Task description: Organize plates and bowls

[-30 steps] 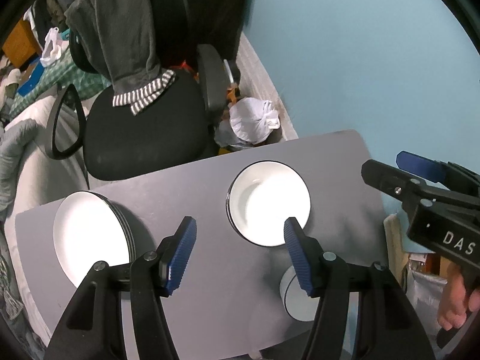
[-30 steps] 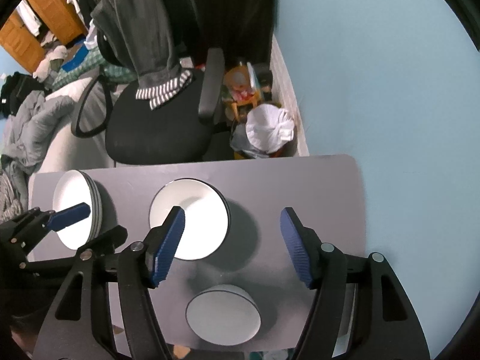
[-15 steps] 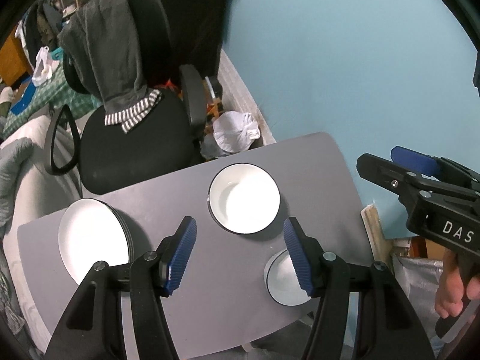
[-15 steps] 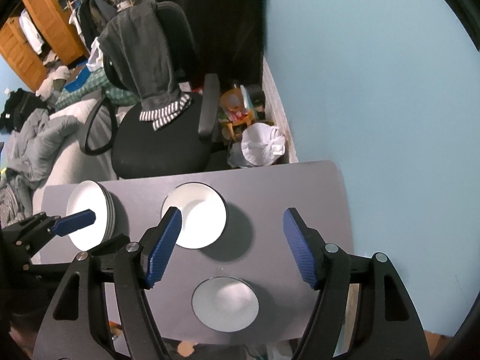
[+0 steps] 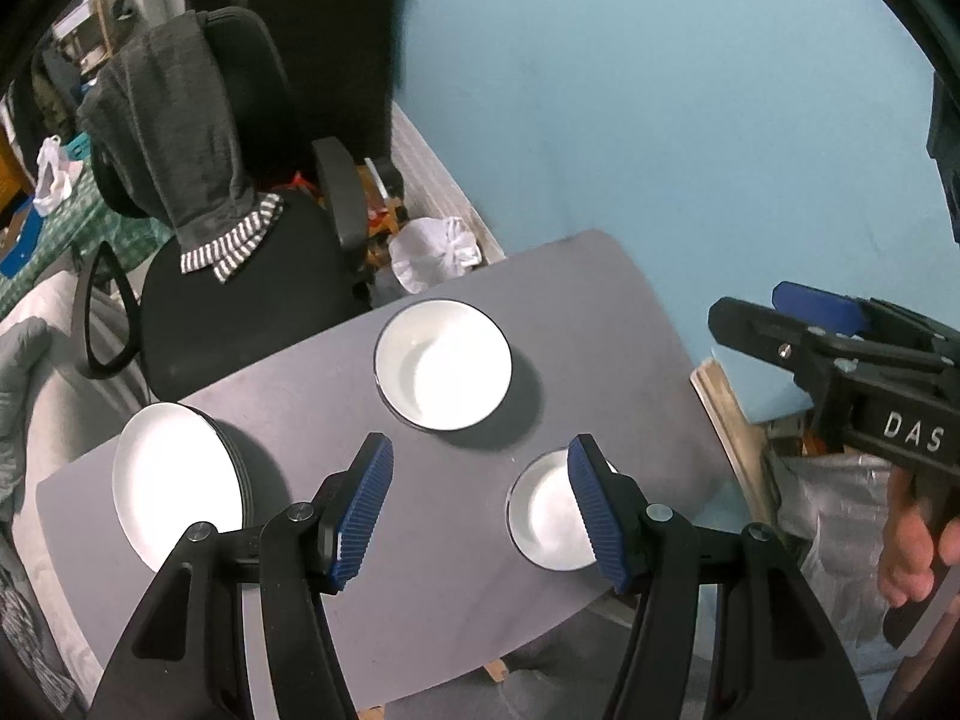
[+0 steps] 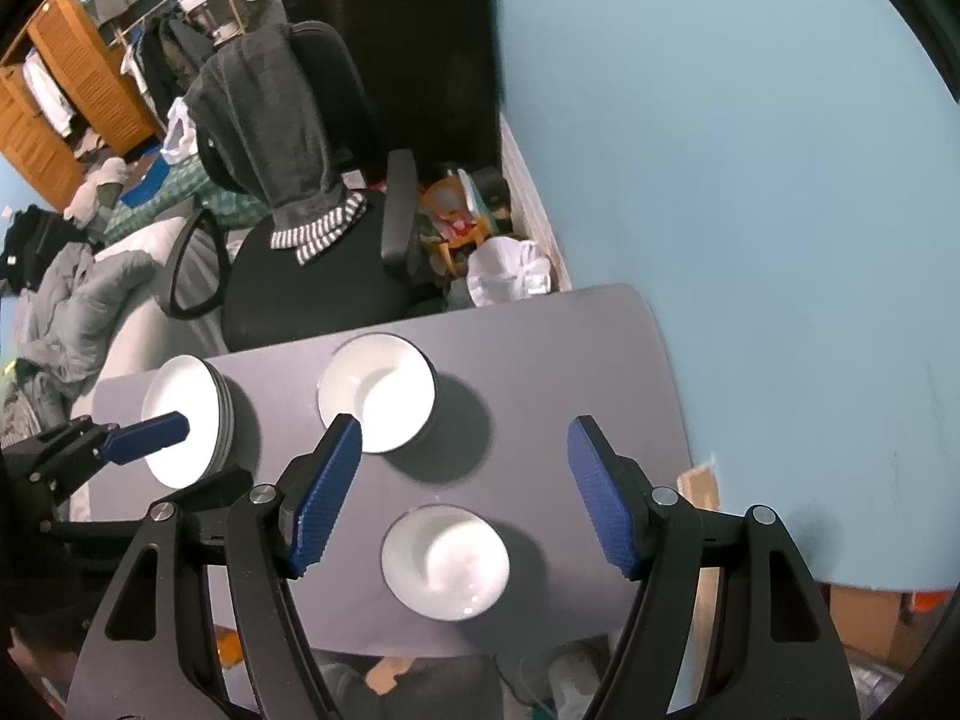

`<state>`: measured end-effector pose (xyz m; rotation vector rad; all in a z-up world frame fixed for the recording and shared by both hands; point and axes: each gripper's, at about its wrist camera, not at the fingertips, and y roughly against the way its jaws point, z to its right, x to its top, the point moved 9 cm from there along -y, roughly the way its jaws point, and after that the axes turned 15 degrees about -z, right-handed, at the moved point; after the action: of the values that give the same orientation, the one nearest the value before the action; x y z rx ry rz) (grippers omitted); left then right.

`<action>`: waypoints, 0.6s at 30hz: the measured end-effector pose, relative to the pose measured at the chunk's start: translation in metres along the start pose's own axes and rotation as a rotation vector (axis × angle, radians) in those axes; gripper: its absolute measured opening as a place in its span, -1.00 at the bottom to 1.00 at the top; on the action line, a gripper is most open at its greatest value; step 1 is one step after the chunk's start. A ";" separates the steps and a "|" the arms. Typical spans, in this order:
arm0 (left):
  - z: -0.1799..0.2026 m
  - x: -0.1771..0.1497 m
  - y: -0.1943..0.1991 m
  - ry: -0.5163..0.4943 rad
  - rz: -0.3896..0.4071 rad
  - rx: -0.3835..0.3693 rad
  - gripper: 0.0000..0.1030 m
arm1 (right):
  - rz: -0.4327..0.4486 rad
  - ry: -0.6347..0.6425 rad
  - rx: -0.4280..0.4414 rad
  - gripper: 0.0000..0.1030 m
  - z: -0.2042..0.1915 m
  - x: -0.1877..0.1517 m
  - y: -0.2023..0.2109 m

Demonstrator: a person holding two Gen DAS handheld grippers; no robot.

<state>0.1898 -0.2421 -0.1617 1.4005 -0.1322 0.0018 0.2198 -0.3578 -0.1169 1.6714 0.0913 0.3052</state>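
Observation:
A stack of white plates [image 5: 174,480] [image 6: 186,420] sits at the left end of the grey table [image 5: 456,600] [image 6: 570,348]. A large white bowl [image 5: 444,366] [image 6: 378,390] stands in the middle. A small white bowl [image 5: 546,516] [image 6: 447,561] stands near the front edge. My left gripper [image 5: 480,504] is open and empty, high above the table. My right gripper [image 6: 465,492] is open and empty, also high above; it shows at the right of the left wrist view [image 5: 780,318].
A black office chair [image 5: 240,276] [image 6: 324,252] draped with grey clothing stands behind the table. A white bag [image 5: 432,252] [image 6: 510,276] lies on the floor by the blue wall [image 6: 720,150]. Bedding and clutter lie to the left.
Both grippers have risen and pulled back from the table, so the table and dishes look smaller. Both stay open. The dishes have not moved.

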 end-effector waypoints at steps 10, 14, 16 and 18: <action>0.014 -0.018 -0.021 -0.043 -0.056 -0.028 0.20 | -0.014 -0.071 -0.008 0.38 0.017 -0.031 0.001; 0.019 -0.023 -0.027 -0.075 -0.073 -0.036 0.20 | -0.035 -0.099 0.006 0.38 0.020 -0.042 -0.005; 0.021 -0.026 -0.032 -0.090 -0.082 -0.034 0.20 | -0.045 -0.114 0.006 0.38 0.022 -0.048 -0.009; 0.021 -0.027 -0.038 -0.103 -0.093 -0.029 0.20 | -0.057 -0.123 0.007 0.38 0.023 -0.053 -0.013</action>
<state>0.1640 -0.2670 -0.1982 1.3772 -0.1520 -0.1497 0.1767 -0.3907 -0.1400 1.6879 0.0479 0.1582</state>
